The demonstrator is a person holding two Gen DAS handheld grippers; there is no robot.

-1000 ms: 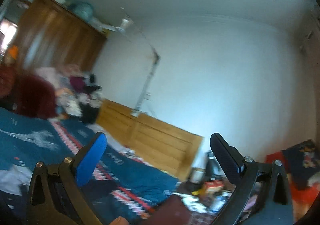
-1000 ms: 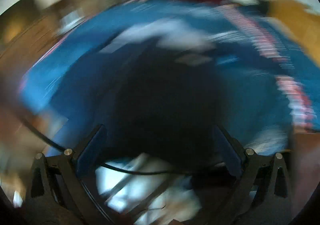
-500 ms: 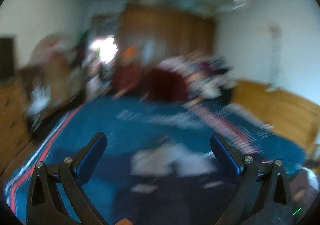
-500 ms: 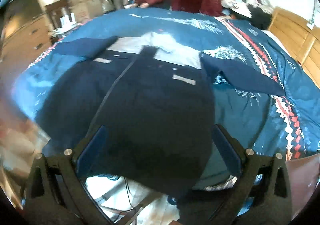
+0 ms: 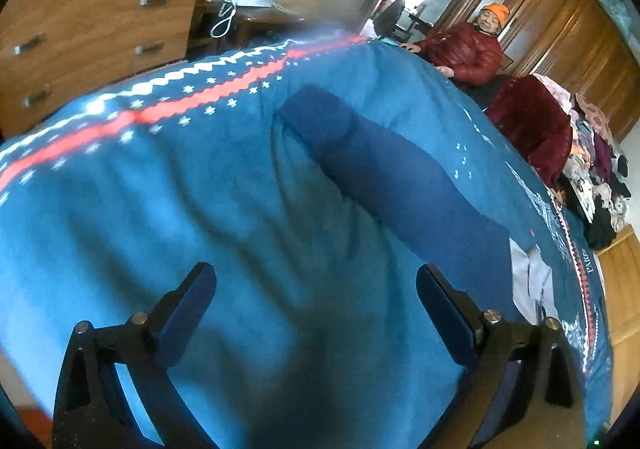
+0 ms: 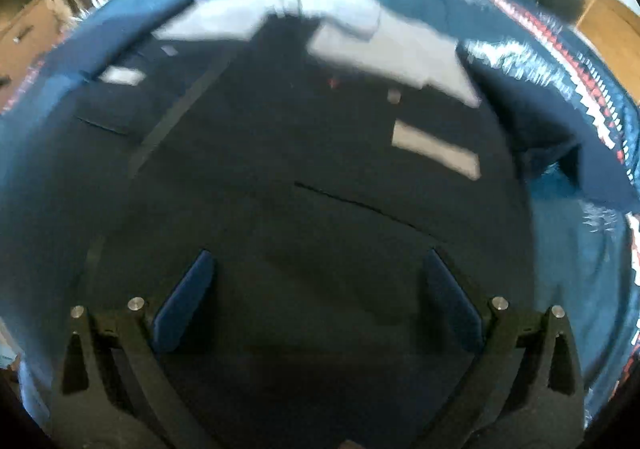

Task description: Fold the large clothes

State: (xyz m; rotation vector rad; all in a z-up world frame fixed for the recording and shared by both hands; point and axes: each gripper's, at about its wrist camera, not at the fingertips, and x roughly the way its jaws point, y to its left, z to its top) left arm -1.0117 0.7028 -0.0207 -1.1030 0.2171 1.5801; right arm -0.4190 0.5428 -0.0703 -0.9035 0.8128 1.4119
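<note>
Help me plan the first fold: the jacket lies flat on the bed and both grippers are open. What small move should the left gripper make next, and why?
Probably ease the left gripper forward to the jacket's sleeve and close on it: its jaws are open, holding nothing, and the sleeve lies stretched out on the blue bedspread just ahead, unfolded.

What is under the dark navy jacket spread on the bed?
The dark navy jacket lies on a blue patterned bedspread, visible all around it. Whatever sits beneath its body is covered.
</note>
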